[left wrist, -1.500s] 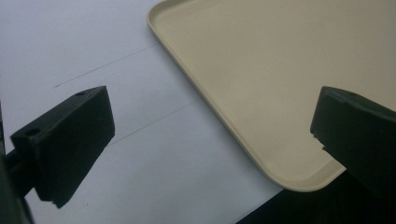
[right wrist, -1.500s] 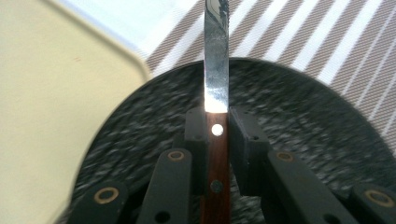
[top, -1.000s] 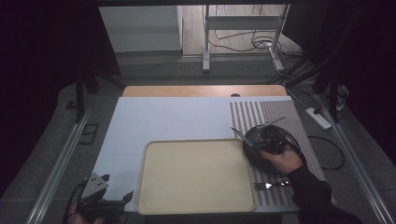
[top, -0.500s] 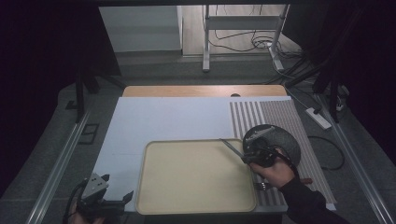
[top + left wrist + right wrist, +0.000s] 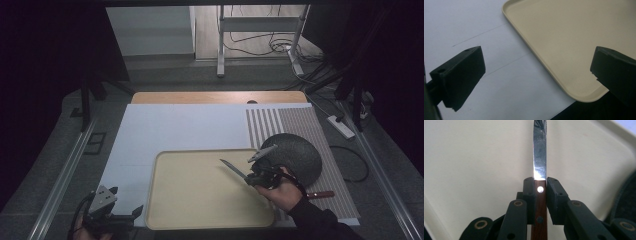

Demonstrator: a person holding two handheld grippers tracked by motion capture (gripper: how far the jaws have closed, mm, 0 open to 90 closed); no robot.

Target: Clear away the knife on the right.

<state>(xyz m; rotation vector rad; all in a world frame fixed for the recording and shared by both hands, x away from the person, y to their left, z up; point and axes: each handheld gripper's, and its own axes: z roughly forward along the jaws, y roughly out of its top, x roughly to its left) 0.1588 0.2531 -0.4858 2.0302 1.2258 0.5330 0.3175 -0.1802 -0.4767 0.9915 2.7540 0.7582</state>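
Note:
A table knife with a brown wooden handle and steel blade [image 5: 540, 157] is clamped by the handle in my right gripper [image 5: 540, 185], jaws shut on it. Seen from the high view, that right gripper [image 5: 250, 177] hangs over the right part of the beige tray [image 5: 200, 200], and the knife blade [image 5: 231, 168] points up-left over the tray. A dark round plate [image 5: 300, 155] lies just right of it on the striped mat. My left gripper [image 5: 127, 204] rests off the tray's near-left corner, open and holding nothing; in its own view the left gripper [image 5: 537, 62] frames the tray corner [image 5: 574, 95].
Another wooden-handled utensil [image 5: 320, 194] lies on the striped mat [image 5: 300, 120] behind the person's right hand. A white sheet [image 5: 185, 125] covers the table beyond the tray. The table's near edge shows dark under the tray corner [image 5: 574, 112].
My right gripper has carried the knife left, from over the dark plate to over the tray's right part. The left gripper has stayed put.

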